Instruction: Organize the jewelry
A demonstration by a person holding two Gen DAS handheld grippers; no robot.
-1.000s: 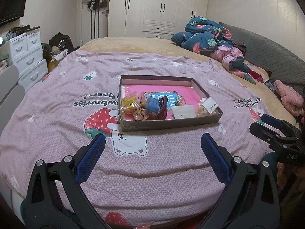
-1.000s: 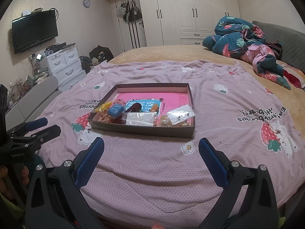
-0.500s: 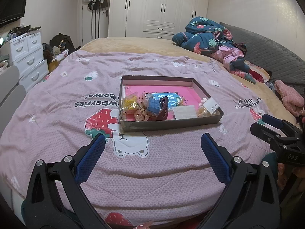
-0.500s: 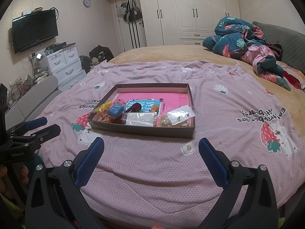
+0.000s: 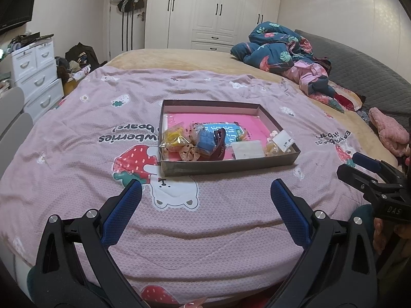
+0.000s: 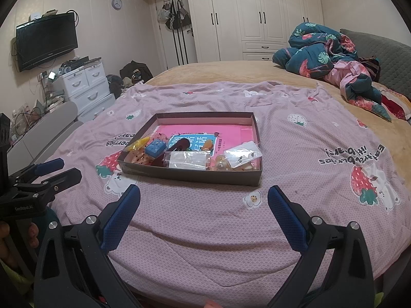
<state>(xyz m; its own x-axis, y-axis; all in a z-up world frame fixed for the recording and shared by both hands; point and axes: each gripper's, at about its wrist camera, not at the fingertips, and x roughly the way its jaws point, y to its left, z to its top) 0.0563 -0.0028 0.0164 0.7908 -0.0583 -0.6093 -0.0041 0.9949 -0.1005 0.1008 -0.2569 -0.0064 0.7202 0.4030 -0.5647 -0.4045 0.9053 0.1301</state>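
Observation:
A shallow brown cardboard tray [image 5: 226, 165] [image 6: 190, 175] with a pink lining lies on the pink strawberry bedspread. Along its near side lie a yellow bagged piece [image 5: 173, 138], a blue box [image 5: 205, 142] [image 6: 155, 148], a dark red hair claw [image 5: 219, 145], a clear flat bag [image 5: 248, 149] [image 6: 187, 159] and a white earring card [image 5: 283, 140] [image 6: 241, 155]. My left gripper [image 5: 205, 193] is open and empty, hovering over the bedspread short of the tray. My right gripper [image 6: 204, 199] is open and empty, also short of the tray.
The bedspread [image 5: 77, 159] covers the near half of the bed. A rumpled blue and pink quilt [image 5: 285, 54] lies at the far right by the grey headboard [image 5: 372, 82]. White drawers [image 6: 84, 87] and a wall television [image 6: 46, 41] stand to the left. Wardrobes [image 6: 257, 15] line the back wall.
Both grippers have barely moved; the tray sits very slightly lower in the left wrist view. Both stay open and empty.

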